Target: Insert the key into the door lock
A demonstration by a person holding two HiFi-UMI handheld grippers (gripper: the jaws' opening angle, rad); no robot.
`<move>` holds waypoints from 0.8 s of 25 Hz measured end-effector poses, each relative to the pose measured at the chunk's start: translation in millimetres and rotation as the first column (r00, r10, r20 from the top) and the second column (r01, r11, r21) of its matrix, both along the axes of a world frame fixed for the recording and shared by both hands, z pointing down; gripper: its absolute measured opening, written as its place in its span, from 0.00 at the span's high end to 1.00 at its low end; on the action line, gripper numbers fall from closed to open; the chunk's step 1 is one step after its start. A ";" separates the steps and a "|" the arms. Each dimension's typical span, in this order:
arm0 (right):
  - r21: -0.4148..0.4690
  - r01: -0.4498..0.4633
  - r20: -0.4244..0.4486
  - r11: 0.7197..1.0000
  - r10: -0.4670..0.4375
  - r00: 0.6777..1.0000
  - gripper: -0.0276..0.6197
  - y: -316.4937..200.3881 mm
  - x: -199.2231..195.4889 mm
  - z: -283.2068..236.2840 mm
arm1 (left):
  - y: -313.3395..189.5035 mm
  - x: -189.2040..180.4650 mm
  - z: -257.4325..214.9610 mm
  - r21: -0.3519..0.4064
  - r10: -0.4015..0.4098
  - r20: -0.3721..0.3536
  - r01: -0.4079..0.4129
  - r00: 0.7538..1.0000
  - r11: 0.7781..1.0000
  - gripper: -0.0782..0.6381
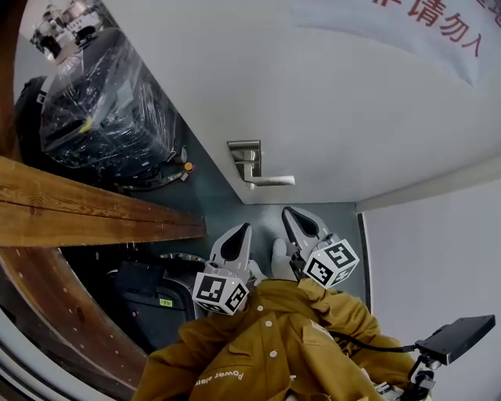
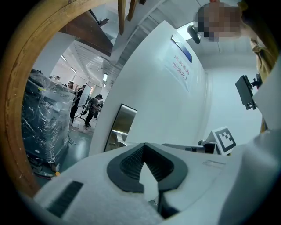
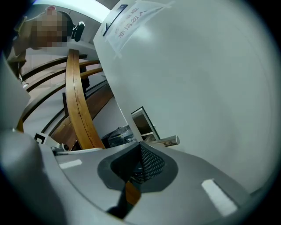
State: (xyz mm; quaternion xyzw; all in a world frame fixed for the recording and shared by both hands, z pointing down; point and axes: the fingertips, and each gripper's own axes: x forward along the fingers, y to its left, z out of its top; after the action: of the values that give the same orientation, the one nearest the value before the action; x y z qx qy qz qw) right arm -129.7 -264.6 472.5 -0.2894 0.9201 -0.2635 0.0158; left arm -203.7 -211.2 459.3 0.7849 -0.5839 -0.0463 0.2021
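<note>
The white door (image 1: 337, 102) carries a steel lock plate (image 1: 244, 150) with a lever handle (image 1: 272, 181). Both grippers hover just short of it, pointing at the door. My right gripper (image 1: 288, 211) is nearer the handle, which sits close ahead of its tips (image 3: 169, 141) in the right gripper view. Its jaws (image 3: 141, 148) are shut, and a thin brass-brown piece (image 3: 131, 191), apparently the key, is pinched between them. My left gripper (image 1: 244, 229) is beside it on the left, shut, with nothing between its pads (image 2: 131, 160). The lock plate (image 2: 120, 123) lies ahead of it.
A plastic-wrapped machine (image 1: 102, 102) stands left of the door, and a wooden beam (image 1: 78, 204) crosses in front of it. A printed sign (image 1: 415, 23) is stuck on the door. People (image 2: 92, 110) stand far off in the hall. A black device (image 1: 458, 337) hangs at lower right.
</note>
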 end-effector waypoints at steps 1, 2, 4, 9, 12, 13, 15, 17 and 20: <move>0.006 0.003 -0.017 1.000 -0.003 1.000 0.95 1.4 0.6 3.2 | -0.1 1.2 1.3 -0.001 0.004 0.003 -0.004 1.000 1.000 0.89; 0.009 0.010 -0.033 1.000 -0.009 0.999 0.95 3.0 0.8 6.6 | 0.1 2.4 3.3 -0.002 0.008 0.007 -0.008 1.000 1.000 0.89; 0.008 0.025 -0.056 1.000 -0.025 0.998 0.95 6.4 -0.3 11.8 | 1.3 4.6 7.4 -0.006 0.021 0.019 -0.020 1.000 1.000 0.89; 0.037 0.054 -0.104 0.998 -0.050 0.993 0.95 10.0 -3.8 23.3 | 0.7 7.3 22.2 -0.010 0.033 0.039 -0.033 0.999 0.999 0.89; 0.044 0.060 -0.111 0.997 -0.055 0.992 0.95 8.9 -5.3 26.5 | -3.3 8.8 25.4 -0.008 0.039 0.038 -0.039 0.999 0.999 0.89; 0.043 0.060 -0.114 0.997 -0.055 0.992 0.95 10.3 -4.6 25.5 | -2.6 10.7 23.8 -0.008 0.042 0.035 -0.042 0.998 0.999 0.89; 0.041 0.062 -0.122 0.997 -0.056 0.991 0.95 16.1 -2.0 19.8 | 2.2 15.6 17.3 -0.007 0.049 0.025 -0.049 0.998 0.999 0.89; 0.039 0.064 -0.127 0.997 -0.058 0.990 0.95 22.1 0.0 14.4 | 7.4 19.1 11.2 -0.006 0.054 0.019 -0.054 0.998 0.999 0.89; 0.035 0.063 -0.126 0.997 -0.059 0.990 0.95 29.2 0.4 10.9 | 12.3 20.7 7.2 -0.006 0.062 0.017 -0.062 0.998 0.998 0.89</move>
State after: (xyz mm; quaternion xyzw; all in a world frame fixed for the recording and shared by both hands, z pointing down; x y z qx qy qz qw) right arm -129.3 -235.5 483.5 -0.2768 0.9326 -0.2272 -0.0444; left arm -183.0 -198.8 466.5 0.8025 -0.5611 -0.0316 0.2004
